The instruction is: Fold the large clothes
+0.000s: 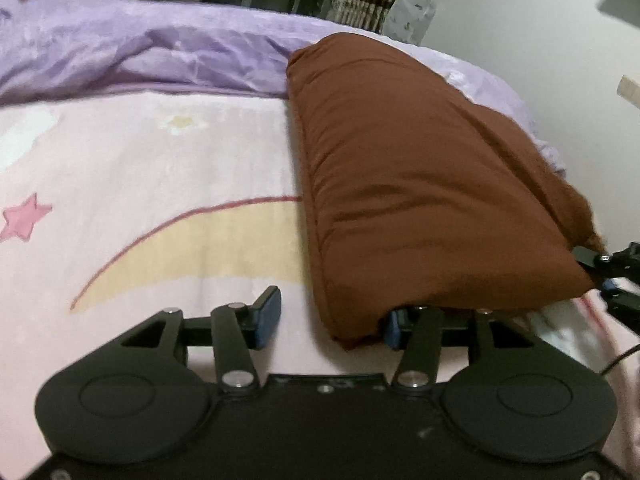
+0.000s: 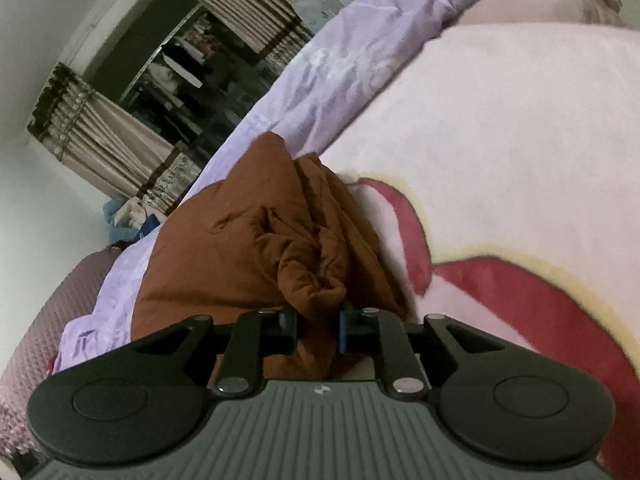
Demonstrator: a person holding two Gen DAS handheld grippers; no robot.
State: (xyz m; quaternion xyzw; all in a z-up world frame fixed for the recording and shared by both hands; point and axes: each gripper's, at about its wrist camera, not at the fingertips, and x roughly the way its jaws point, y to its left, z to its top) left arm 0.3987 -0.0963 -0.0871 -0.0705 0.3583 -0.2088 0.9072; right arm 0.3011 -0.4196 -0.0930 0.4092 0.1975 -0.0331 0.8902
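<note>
A brown padded garment [image 1: 420, 184] lies folded in a long thick bundle on the right side of the pink blanket [image 1: 140, 168]. My left gripper [image 1: 332, 322] is open at the bundle's near left corner. Its right finger [image 1: 394, 330] sits tucked under the brown edge, while its left finger [image 1: 267, 316] stands apart on the blanket. The right gripper [image 1: 608, 272] shows at the bundle's near right corner. In the right wrist view my right gripper [image 2: 317, 328] is shut on a bunched fold of the brown garment [image 2: 240, 248].
A crumpled purple quilt [image 1: 140, 52] lies along the far side of the bed. Striped curtains [image 2: 100, 136] frame a dark window [image 2: 188, 72]. A white wall [image 1: 520, 20] runs close to the bed's right edge. A mauve textured surface [image 2: 60, 300] lies beyond the quilt.
</note>
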